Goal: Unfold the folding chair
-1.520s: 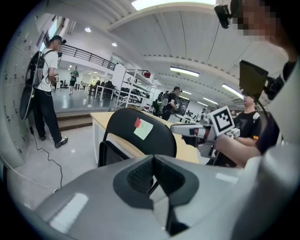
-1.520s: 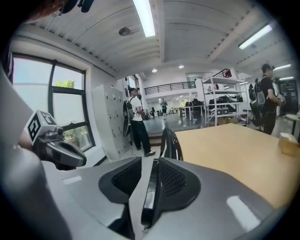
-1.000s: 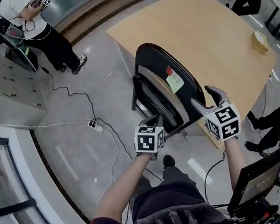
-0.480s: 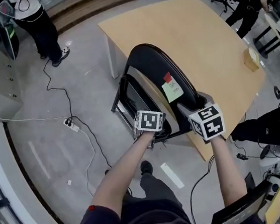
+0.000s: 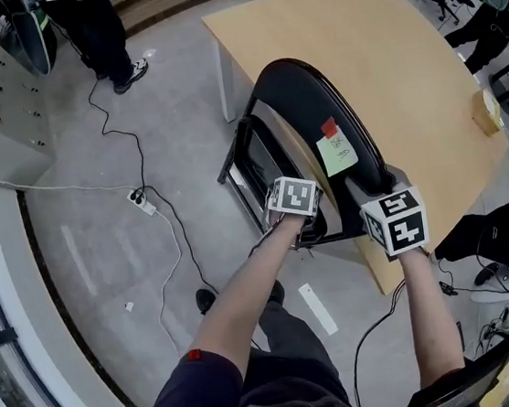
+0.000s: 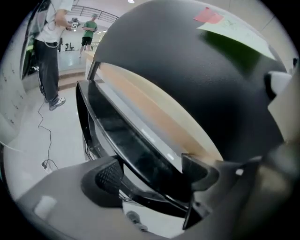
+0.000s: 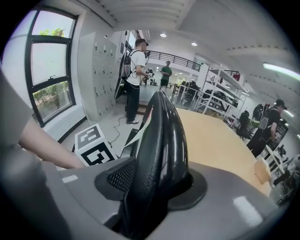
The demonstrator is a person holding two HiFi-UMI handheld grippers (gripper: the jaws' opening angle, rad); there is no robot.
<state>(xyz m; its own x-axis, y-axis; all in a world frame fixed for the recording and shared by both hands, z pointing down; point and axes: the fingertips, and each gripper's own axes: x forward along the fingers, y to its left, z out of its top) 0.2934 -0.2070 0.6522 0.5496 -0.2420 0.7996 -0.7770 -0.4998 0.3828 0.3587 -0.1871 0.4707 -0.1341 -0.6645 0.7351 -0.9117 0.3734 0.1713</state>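
The grey floor (image 5: 93,236) and a pale wooden table (image 5: 381,35) fill the head view, both cut off by its edges. The black folding chair (image 5: 307,108) stands folded against the table's near side, its legs hidden beneath it. The right gripper (image 7: 154,180) has just been closing and now pinches the padded backrest (image 7: 161,136). The left gripper (image 6: 152,173) has just been opening; its jaws stand wide, with the seat (image 6: 126,136) edge passing between them. In the head view, marker cubes hide both sets of jaws. A green note (image 5: 338,151) and a red tag (image 5: 329,128) stick to the backrest; their print is unreadable. A power strip (image 5: 142,201) lies on the floor.
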